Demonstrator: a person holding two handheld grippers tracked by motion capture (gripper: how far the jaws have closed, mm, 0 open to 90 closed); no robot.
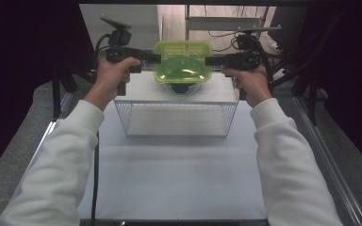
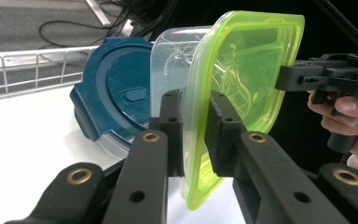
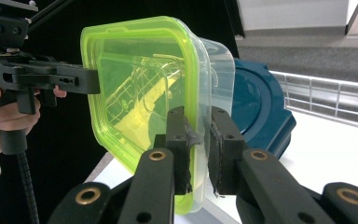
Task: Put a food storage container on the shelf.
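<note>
A clear plastic container with a lime-green lid hangs in the air past the wire basket, held from both sides. My left gripper is shut on its left rim, and in the left gripper view the jaws clamp the green lid's edge. On the opposite rim my right gripper is shut, its pads pinching lid and clear wall together. Each gripper view also catches the other gripper, the right gripper and the left gripper, on the far rim.
A round container with a dark blue lid sits on the white raised surface right under the held one. A white wire basket stands in front of it. Cables and metal framing lie behind.
</note>
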